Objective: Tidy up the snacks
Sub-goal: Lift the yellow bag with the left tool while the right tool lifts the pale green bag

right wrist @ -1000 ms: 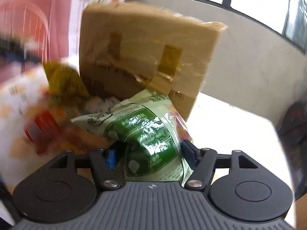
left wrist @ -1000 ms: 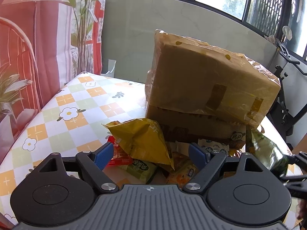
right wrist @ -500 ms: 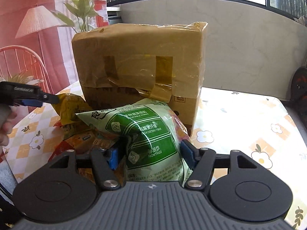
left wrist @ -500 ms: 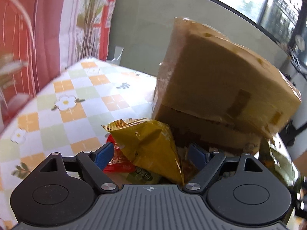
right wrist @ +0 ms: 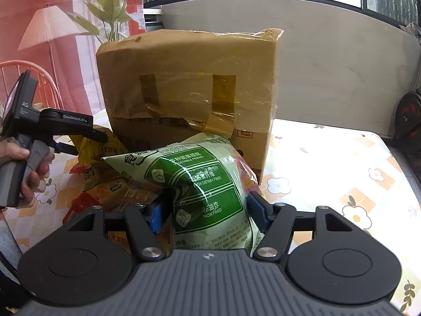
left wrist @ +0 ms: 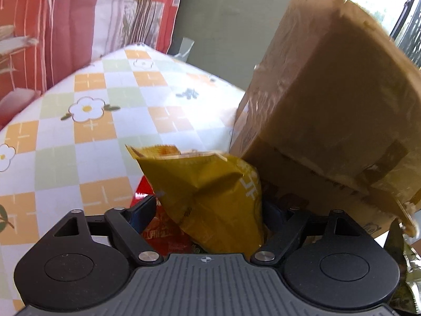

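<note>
Since a second ago our left gripper has pushed in closer: the yellow snack bag that sat beyond its open jaws now fills the gap between them, and the jaws press on the bag from both sides. The cardboard box has grown large, up and to the right of those jaws. Our right gripper keeps its hold on the green snack bag; its blue pads have not let go, though the earlier blur has settled.

In the right wrist view, the left tool reaches in level from the left, a hand wrapped around its grip. A red packet lies under the left jaws. The snack pile sits on the checked tablecloth, left of the right jaws and against the box front.
</note>
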`<state>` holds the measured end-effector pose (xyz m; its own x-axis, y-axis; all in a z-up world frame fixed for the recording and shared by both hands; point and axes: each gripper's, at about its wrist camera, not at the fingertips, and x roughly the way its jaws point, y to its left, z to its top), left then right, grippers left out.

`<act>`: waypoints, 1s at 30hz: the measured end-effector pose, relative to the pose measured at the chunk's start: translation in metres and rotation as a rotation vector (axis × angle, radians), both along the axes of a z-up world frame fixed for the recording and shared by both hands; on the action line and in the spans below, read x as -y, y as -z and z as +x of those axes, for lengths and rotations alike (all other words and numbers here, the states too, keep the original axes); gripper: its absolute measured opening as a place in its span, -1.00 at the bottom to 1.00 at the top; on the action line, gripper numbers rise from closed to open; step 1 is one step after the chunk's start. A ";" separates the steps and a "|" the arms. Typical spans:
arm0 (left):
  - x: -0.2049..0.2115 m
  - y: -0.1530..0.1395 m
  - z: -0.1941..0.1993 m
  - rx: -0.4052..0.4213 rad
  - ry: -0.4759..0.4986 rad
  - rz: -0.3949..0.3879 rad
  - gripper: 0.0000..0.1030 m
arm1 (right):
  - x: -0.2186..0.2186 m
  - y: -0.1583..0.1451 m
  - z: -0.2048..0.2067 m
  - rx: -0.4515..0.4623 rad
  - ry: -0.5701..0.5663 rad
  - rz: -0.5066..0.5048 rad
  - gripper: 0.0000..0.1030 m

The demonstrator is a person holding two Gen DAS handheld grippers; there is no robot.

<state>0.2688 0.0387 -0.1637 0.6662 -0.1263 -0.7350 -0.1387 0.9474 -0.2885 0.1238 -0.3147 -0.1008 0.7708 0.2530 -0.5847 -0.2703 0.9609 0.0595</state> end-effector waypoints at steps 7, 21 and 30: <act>0.001 -0.020 -0.025 0.081 0.065 0.058 0.31 | 0.004 -0.003 -0.005 -0.014 0.015 0.010 0.27; 0.000 -0.070 -0.089 0.220 0.123 0.138 0.32 | 0.041 -0.017 -0.032 -0.037 0.127 0.128 0.26; 0.012 -0.124 -0.098 0.398 0.153 0.143 0.32 | 0.060 -0.071 -0.036 0.140 0.180 0.228 0.25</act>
<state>0.1710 0.0263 -0.0396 0.8823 -0.1611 -0.4422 0.1016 0.9826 -0.1553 0.0881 -0.3749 -0.0295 0.8840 0.2180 -0.4135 -0.1183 0.9602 0.2532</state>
